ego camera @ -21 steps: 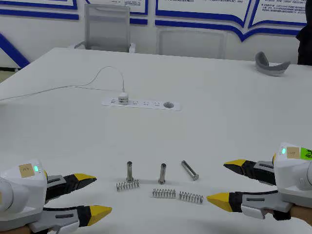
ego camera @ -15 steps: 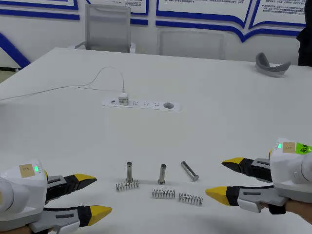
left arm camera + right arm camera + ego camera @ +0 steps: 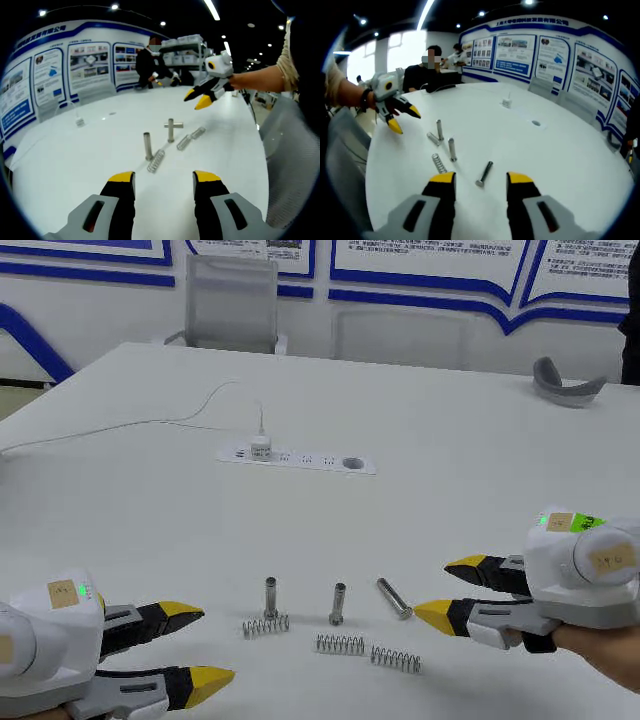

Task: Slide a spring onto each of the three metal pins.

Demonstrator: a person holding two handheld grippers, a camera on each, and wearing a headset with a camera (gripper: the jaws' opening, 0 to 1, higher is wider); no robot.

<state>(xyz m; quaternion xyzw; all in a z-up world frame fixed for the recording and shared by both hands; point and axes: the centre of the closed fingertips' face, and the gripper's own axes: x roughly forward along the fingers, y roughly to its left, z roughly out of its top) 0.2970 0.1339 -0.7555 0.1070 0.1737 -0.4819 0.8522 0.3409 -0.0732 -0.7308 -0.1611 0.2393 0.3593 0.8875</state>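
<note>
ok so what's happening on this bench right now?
A person holds an open gripper in each hand over a white table, neither holding anything. The left pin and middle pin stand upright; the right pin lies flat, with the right gripper close beside it. The left gripper hangs nearer the person, left of the parts. The three springs lie loose in front of the pins; none is on a pin yet.

Wall: white, with blue-bordered display boards (image 3: 430, 252).
Furniture: grey chair (image 3: 230, 302) behind white table (image 3: 120, 490).
Light: ceiling strip (image 3: 212, 9).
</note>
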